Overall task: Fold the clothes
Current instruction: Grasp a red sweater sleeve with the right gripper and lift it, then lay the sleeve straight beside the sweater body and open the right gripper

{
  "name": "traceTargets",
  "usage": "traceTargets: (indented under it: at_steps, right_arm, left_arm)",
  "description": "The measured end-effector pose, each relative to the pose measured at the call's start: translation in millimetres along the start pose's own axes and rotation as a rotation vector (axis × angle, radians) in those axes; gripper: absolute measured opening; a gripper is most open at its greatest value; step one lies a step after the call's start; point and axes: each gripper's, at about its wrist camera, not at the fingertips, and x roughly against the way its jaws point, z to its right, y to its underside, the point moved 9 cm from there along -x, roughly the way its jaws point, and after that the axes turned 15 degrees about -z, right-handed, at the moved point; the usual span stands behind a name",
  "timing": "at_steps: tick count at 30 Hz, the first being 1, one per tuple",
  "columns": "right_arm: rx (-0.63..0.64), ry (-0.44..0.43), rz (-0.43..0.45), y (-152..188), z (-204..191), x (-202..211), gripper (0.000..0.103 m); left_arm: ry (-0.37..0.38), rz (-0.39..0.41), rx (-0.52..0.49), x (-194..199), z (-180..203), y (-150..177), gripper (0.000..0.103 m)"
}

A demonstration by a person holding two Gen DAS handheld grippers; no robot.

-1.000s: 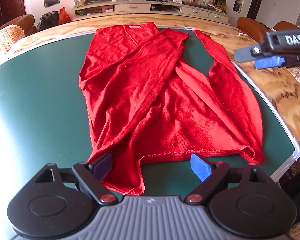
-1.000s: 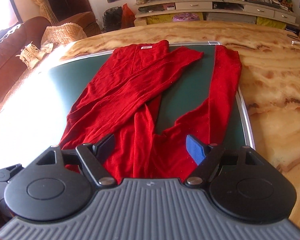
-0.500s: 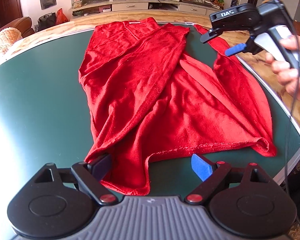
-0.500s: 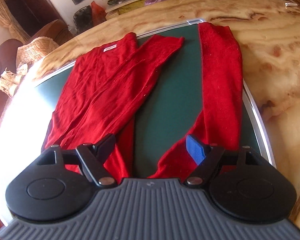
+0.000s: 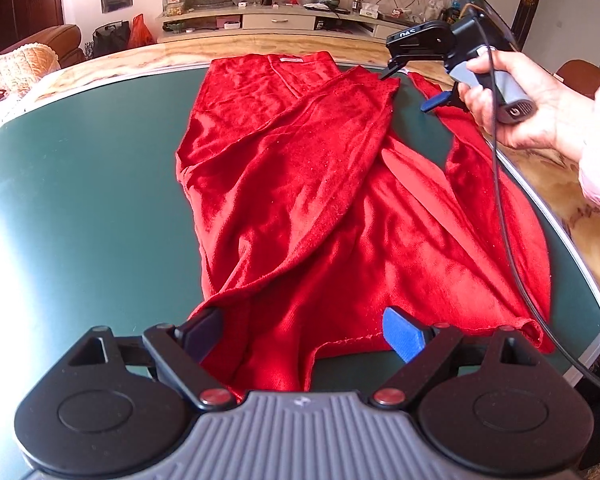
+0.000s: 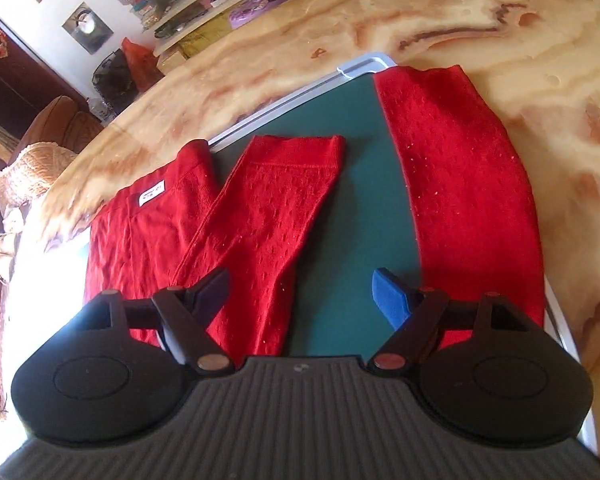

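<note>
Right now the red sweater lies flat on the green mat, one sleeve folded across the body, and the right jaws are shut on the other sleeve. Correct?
Not quite. The right gripper has its jaws open and holds nothing, as the right wrist view shows. The red sweater does lie on the green mat with one sleeve folded across.

A home living room is showing here. A brown sofa (image 5: 60, 38) is sitting by the wall, and a long sideboard (image 5: 276, 22) is holding bottles and clutter behind the marble table (image 6: 420, 20).

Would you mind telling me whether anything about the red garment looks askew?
Yes. The red knitted sweater lies unevenly on the green mat: one sleeve is folded across the body, while the other sleeve lies stretched out, overhanging the mat's edge onto the marbled table.
</note>
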Motion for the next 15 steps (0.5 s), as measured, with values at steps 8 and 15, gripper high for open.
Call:
traceTargets:
  at_steps: [8, 15]
  right_arm:
    - [0.045, 0.021, -0.009, -5, -26, -18, 0.012]
    - [0.094, -0.104, 0.078, -13, -75, 19, 0.005]
  left_arm:
    - [-0.015, -0.005, -0.022, -4, 0, 8, 0.091]
    - [-0.033, -0.002, -0.049, -6, 0, 18, 0.092]
